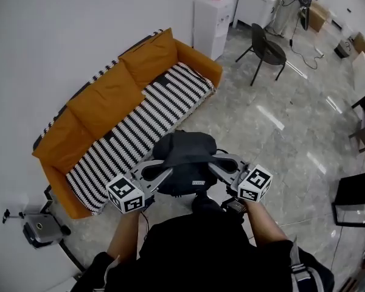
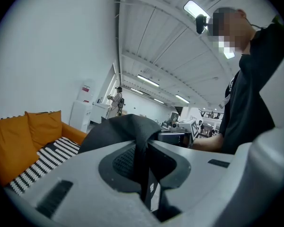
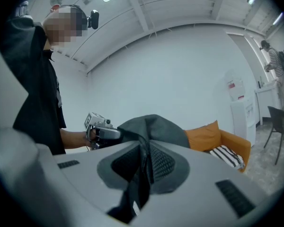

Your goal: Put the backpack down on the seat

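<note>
Backpack [image 1: 184, 157] hangs in air between our tongs, not yet on seat: left tongs [image 1: 162, 173] and right tongs [image 1: 221, 164] each clamped tight on its fabric. Striped seat [image 1: 151, 118] lies ahead-left of us, long axis running diagonally away; left tongs nearer.
</note>
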Demonstrator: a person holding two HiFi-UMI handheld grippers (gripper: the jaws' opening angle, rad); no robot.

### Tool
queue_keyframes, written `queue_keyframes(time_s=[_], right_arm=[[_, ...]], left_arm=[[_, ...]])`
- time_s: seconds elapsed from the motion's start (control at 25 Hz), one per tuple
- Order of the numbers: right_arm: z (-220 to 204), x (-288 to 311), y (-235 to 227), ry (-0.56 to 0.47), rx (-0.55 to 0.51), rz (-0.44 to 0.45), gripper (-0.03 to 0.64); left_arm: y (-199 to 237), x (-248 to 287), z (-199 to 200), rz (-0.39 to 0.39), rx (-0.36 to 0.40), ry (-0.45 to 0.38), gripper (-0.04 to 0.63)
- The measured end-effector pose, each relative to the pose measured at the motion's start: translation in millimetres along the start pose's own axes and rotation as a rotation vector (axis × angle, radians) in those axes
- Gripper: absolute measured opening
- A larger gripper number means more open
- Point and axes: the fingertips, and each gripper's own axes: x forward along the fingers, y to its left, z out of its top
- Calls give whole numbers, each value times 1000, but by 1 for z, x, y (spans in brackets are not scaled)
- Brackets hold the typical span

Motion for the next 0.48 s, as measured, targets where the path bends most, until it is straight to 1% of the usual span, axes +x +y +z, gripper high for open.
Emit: queue_keyframes(time_s=[0.24,0.48], right_arm=[[29,4,-62,-2,-28,38,51],[45,9,-107,-6,-54,71,51]], left_arm=[[33,48,31,36,7,-6,43],[58,81,49,67,15,-18,44]])
